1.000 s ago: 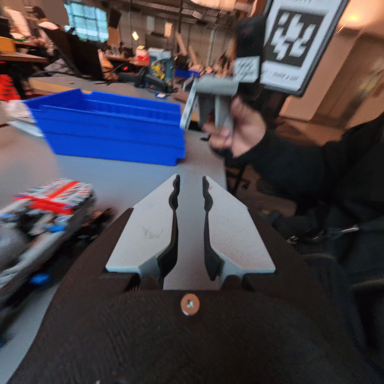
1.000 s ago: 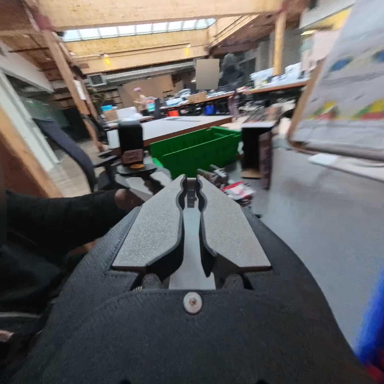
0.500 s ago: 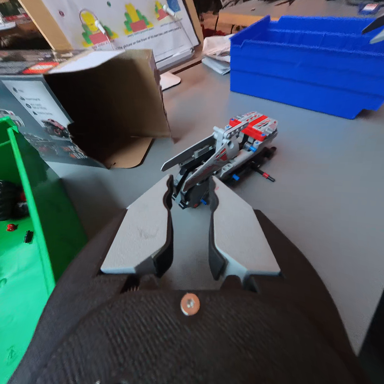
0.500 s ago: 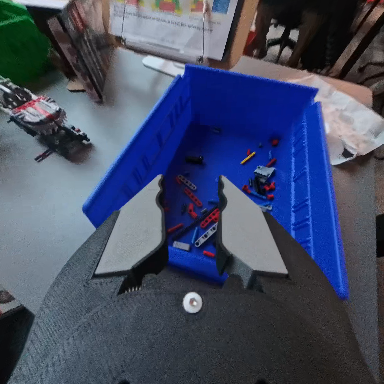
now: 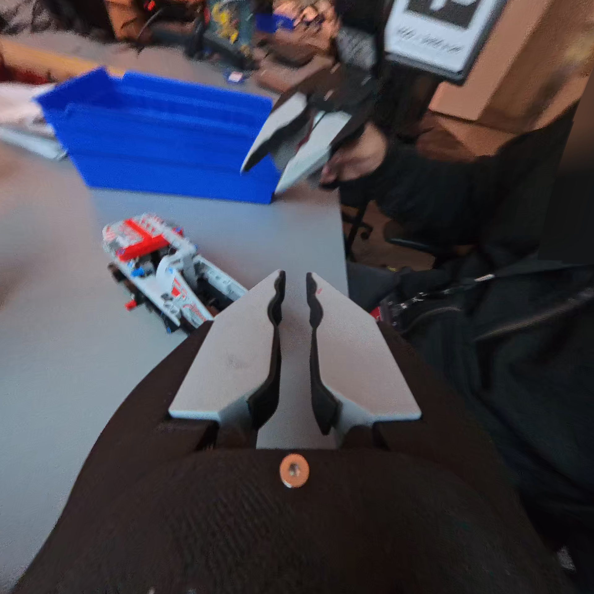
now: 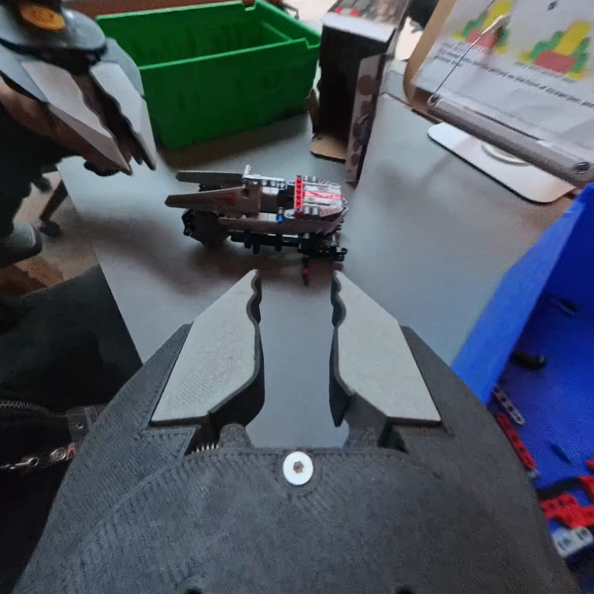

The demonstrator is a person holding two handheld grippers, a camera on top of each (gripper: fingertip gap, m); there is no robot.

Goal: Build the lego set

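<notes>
A partly built grey, red and black lego vehicle (image 6: 263, 209) lies on the grey table (image 6: 418, 257). It also shows in the left wrist view (image 5: 167, 273). My right gripper (image 6: 295, 279) is open and empty, a short way in front of the model and pointing at it. My left gripper (image 5: 295, 279) is narrowly open and empty, just right of the model near the table edge. Each gripper shows in the other's view: the left (image 6: 141, 168) hangs above the model's pointed end, and the right (image 5: 261, 180) is by the blue bin's corner. Loose red and grey parts (image 6: 514, 434) lie in the blue bin (image 6: 530, 289).
A green bin (image 6: 225, 74) stands behind the model, with a cardboard set box (image 6: 353, 80) beside it. An instruction sheet (image 6: 514, 48) on a stand is at the far right. The blue bin (image 5: 160, 138) is beyond the model in the left wrist view. The person's dark sleeve (image 5: 450, 199) is off the table edge.
My right gripper has swung from above the blue bin to face the model and opened wider. My left gripper has pulled back from the model's end and turned toward the blue bin.
</notes>
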